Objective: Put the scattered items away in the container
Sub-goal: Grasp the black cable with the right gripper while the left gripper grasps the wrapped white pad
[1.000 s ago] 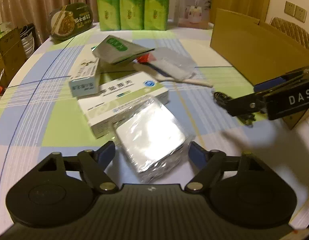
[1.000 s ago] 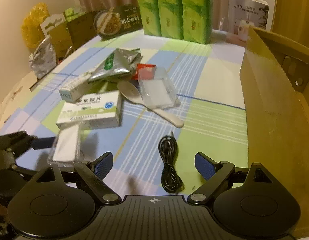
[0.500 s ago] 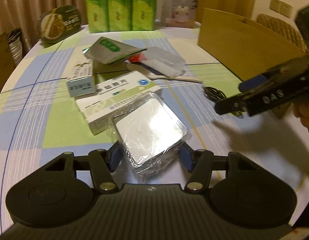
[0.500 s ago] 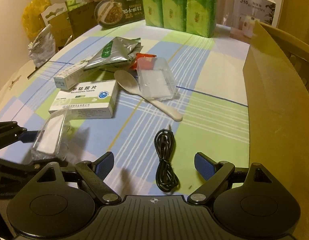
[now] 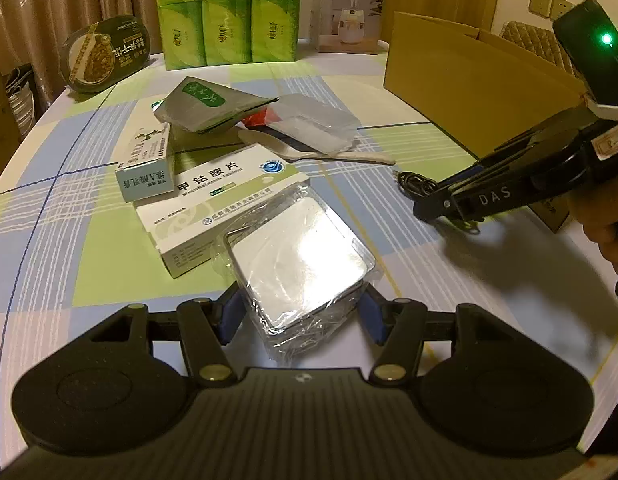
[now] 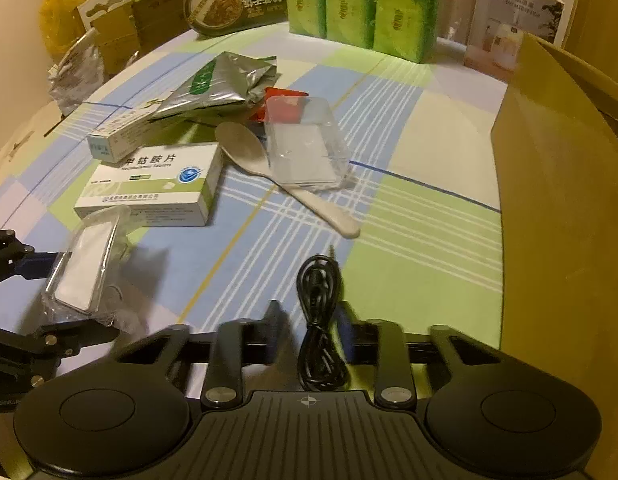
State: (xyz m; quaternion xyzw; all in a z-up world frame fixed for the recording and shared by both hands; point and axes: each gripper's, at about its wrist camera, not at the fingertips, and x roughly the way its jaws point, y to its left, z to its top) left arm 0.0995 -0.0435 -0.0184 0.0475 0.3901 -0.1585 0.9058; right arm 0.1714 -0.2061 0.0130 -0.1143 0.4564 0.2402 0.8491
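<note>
My left gripper (image 5: pixel 301 314) is shut on a plastic-wrapped silver packet (image 5: pixel 297 256), held tilted just above the checked tablecloth; the same packet (image 6: pixel 85 264) shows at the left of the right wrist view. My right gripper (image 6: pixel 309 320) has its blurred fingers drawn in close on both sides of a coiled black cable (image 6: pixel 321 300) lying on the table. The open cardboard box (image 6: pixel 557 200) stands to the right. A white medicine box (image 5: pixel 221 200), a smaller carton (image 5: pixel 147 160), a foil pouch (image 6: pixel 221 84), a spoon (image 6: pixel 245 148) and a clear plastic case (image 6: pixel 305 144) lie scattered.
Green tissue packs (image 5: pixel 229 12), a white appliance box (image 5: pixel 349 12) and an instant-noodle bowl (image 5: pixel 105 56) stand along the far edge of the table. A hand (image 5: pixel 613 236) holds the right gripper's handle. Bags and cartons (image 6: pixel 89 40) sit beyond the table's left edge.
My left gripper closed on the wrapped packet and lifted it a little. My right gripper came down over the black cable and its fingers moved inward from wide open.
</note>
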